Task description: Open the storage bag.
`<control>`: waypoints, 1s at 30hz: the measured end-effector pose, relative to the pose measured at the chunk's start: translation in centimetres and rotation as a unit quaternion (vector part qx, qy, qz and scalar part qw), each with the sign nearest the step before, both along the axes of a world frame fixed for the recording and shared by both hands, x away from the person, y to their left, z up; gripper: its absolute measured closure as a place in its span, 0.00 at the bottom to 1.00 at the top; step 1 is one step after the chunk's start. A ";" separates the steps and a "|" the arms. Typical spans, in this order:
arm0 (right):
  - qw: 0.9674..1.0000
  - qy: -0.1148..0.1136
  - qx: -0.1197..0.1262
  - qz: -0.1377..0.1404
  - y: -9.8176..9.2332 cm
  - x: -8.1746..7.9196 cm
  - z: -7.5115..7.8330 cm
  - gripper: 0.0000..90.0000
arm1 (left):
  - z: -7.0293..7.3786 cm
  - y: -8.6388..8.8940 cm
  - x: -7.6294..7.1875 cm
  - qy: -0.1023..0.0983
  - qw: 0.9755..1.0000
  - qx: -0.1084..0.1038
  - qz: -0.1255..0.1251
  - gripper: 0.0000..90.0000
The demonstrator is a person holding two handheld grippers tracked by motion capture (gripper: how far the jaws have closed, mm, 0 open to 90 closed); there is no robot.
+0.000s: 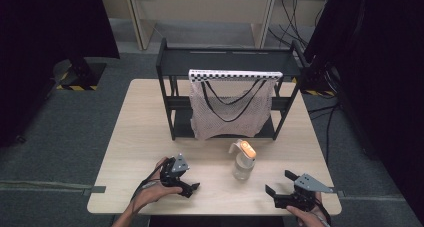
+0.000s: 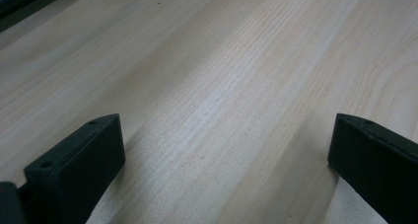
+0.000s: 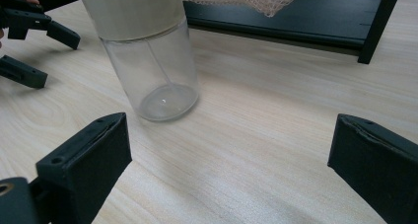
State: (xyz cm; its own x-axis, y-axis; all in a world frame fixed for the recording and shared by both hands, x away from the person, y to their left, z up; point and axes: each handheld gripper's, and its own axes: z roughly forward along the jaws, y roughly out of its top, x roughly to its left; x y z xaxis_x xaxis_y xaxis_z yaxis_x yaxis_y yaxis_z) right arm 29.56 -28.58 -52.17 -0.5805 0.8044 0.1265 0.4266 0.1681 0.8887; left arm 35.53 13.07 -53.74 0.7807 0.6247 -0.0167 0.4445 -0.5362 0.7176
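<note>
Clear glass bottle (image 1: pixel 243 163) with a cream collar and an orange-topped lid stands upright on the pale wooden table (image 1: pixel 140 137), just ahead of the right gripper (image 1: pixel 281 183) and a little toward its left, apart from both black jaws. Those jaws are spread wide with bare tabletop between them; in the right gripper view the bottle (image 3: pixel 148 56) rises beyond the left jaw, untouched. The left gripper (image 1: pixel 192 187) rests low over the table on the other side of the bottle, well apart from it, its jaws likewise released and holding nothing, with plain wood grain (image 2: pixel 217 86) between them. Farther out from both pairs of fingers, past the bottle, a black metal shelf rack (image 1: pixel 227 62) stands on the table's far half, and a pink mesh bag (image 1: pixel 230 112) with dark straps hangs from its front, under a checkered strip (image 1: pixel 235 75).
</note>
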 end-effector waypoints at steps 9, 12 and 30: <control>1.000 -0.002 0.001 -0.004 -0.1 0.0 -0.1 0.03 | 0.0 0.0 0.0 0.000 1.000 0.000 -0.001 0.00; 1.000 -0.003 0.001 -0.005 -0.1 0.0 0.0 0.03 | 0.0 0.0 0.0 0.000 1.000 0.000 -0.001 0.00; 1.000 0.000 0.001 -0.006 0.0 0.1 -0.3 0.03 | 1.9 -0.4 0.2 -0.025 0.999 -0.017 -0.014 0.03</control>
